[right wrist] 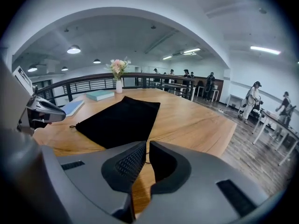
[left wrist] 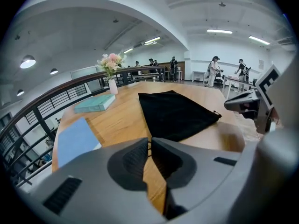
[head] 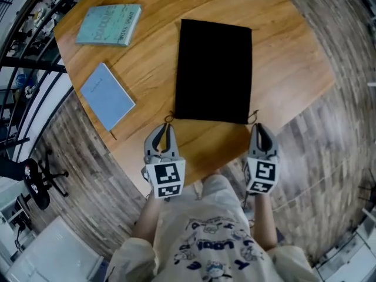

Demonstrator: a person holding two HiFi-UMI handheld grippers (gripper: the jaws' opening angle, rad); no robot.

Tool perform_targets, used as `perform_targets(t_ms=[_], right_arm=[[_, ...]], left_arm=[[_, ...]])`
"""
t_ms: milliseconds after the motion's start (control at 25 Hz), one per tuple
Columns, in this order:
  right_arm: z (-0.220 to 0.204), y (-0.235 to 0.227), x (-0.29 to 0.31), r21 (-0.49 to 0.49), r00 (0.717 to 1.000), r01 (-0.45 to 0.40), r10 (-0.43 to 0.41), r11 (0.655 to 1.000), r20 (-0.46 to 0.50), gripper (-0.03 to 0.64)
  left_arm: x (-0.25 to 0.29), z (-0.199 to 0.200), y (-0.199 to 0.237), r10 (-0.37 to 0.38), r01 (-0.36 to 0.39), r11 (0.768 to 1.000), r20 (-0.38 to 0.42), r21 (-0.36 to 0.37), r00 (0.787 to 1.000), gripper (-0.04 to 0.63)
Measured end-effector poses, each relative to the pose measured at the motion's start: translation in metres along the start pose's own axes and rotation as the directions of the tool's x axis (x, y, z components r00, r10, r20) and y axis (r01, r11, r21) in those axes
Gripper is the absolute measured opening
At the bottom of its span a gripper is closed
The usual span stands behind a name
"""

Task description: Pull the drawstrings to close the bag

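A flat black drawstring bag (head: pixel 214 69) lies on the round wooden table (head: pixel 294 57), its near edge facing me. My left gripper (head: pixel 167 128) sits at the bag's near left corner. Its jaws are shut, and a thin dark drawstring (head: pixel 169 120) shows between its tips (left wrist: pixel 150 143). My right gripper (head: pixel 257 128) is at the near right corner, also shut, with the other drawstring (head: pixel 254 117) running into its tips (right wrist: pixel 146 148). The bag (left wrist: pixel 175 113) (right wrist: pixel 119 120) spreads out beyond both pairs of jaws.
A teal book (head: pixel 109 24) and a blue notebook (head: pixel 107 96) lie left of the bag. A vase of flowers (left wrist: pixel 112 76) stands at the far edge. The table's rim curves just in front of me. A black office chair (head: pixel 35 184) stands on the floor below left.
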State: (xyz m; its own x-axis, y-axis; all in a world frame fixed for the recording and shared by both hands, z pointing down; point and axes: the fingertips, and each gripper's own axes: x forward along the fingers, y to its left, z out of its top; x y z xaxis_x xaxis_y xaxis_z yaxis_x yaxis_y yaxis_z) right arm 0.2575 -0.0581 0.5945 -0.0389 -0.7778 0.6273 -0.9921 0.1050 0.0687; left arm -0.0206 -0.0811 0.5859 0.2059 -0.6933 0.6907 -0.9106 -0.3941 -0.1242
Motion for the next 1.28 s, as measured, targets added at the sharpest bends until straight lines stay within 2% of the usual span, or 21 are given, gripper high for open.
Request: perform_targets(t_ms=[80,200,400,440,560,720,1040,1280], right_arm=[[-0.003,-0.003,0.005,-0.009,1.0,-0.022,0.022,1.0,-0.018,0.002],[-0.001,-0.006,0.014,-0.03,0.999,-0.038,0.037,0.999,-0.036,0.002],[0.002,-0.002,0.019,-0.087,0.994,-0.087,0.081,0.992,-0.067,0.007],[0.001,-0.001,0.02,-0.088,0.992,-0.1,0.093,0.991,-0.08,0.015],[-0.004,0.0,0.024,-0.077,0.987,-0.133,0.124,0.988,-0.106,0.093],[-0.006,0.001,0.025,-0.112,0.978,-0.17,0.153,0.979,-0.141,0.101],[-0.016,0.014,0.032,-0.238,0.931,-0.319,0.257,0.917,-0.258,0.121],[-0.016,0.02,0.022,-0.281,0.883,-0.429,0.331,0.859,-0.334,0.142]], left_arm=[[0.005,-0.008,-0.001,-0.008,0.008,1.0,-0.035,0.009,0.999,0.006],[0.015,-0.019,-0.002,-0.031,0.032,0.999,-0.076,0.02,0.997,0.047],[0.028,-0.028,-0.007,-0.087,0.098,0.992,-0.128,0.082,0.988,0.092],[0.03,-0.03,-0.008,-0.097,0.11,0.99,-0.138,0.093,0.986,0.095],[0.035,-0.031,-0.007,-0.106,0.128,0.983,-0.157,0.132,0.982,0.095],[0.038,-0.034,-0.005,-0.124,0.152,0.977,-0.182,0.15,0.975,0.095],[0.042,-0.038,-0.005,-0.148,0.191,0.965,-0.23,0.18,0.962,0.091],[0.042,-0.04,-0.014,-0.182,0.231,0.956,-0.258,0.178,0.949,0.018]])
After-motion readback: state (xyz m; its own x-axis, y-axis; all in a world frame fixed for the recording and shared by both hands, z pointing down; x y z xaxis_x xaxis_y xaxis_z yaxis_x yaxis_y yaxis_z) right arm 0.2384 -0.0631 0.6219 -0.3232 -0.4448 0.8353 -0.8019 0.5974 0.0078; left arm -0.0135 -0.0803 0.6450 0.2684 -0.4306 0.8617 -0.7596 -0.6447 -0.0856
